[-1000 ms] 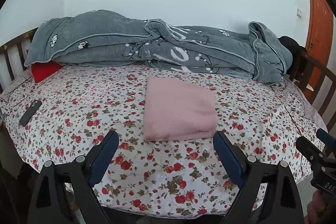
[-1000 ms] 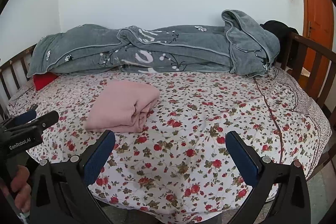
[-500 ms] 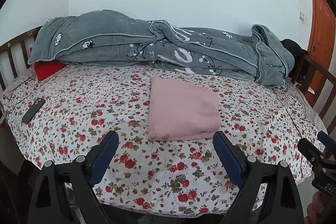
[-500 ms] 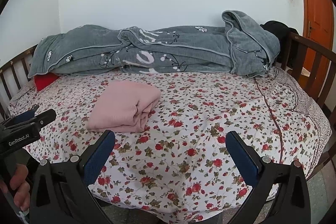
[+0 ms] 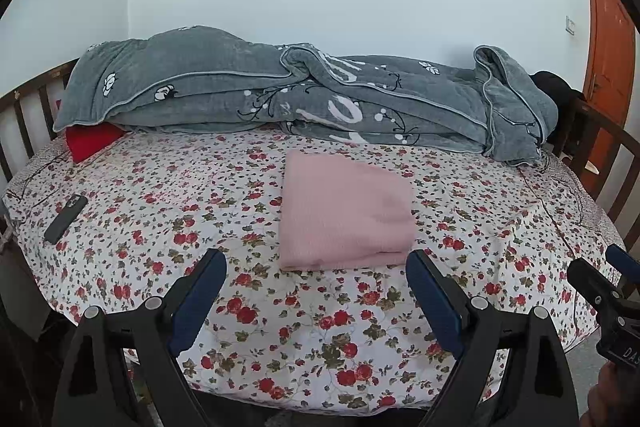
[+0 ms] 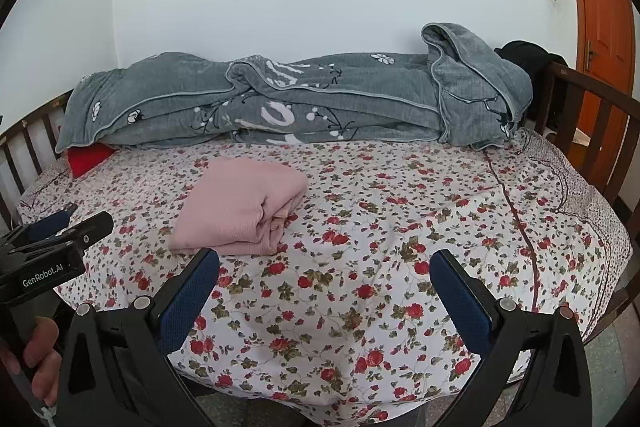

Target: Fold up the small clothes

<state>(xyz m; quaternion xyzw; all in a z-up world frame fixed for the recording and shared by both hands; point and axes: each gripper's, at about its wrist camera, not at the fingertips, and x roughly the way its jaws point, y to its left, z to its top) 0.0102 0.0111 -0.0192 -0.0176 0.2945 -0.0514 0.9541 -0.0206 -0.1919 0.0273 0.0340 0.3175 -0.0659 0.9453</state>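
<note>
A folded pink garment (image 5: pixel 344 215) lies flat on the flowered bed sheet (image 5: pixel 160 211), a neat rectangle with its stacked edges toward the right in the right wrist view (image 6: pixel 244 211). My left gripper (image 5: pixel 316 263) hangs open just short of the garment's near edge, nothing between its blue pads. My right gripper (image 6: pixel 324 263) is open too, over bare sheet to the right of the garment. Each gripper shows at the edge of the other's view, held by a hand (image 6: pixel 38 355).
A rumpled grey blanket (image 5: pixel 304 103) runs along the wall at the back of the bed. A red pillow (image 5: pixel 92 141) peeks out at its left end. A dark phone (image 5: pixel 66 213) lies near the left edge. Wooden rails (image 6: pixel 592 123) flank the bed; an orange door (image 6: pixel 604 23) stands right.
The left wrist view has drawn back slightly, so the pink garment sits a little farther from the left fingers. The garment itself and the right gripper have not moved.
</note>
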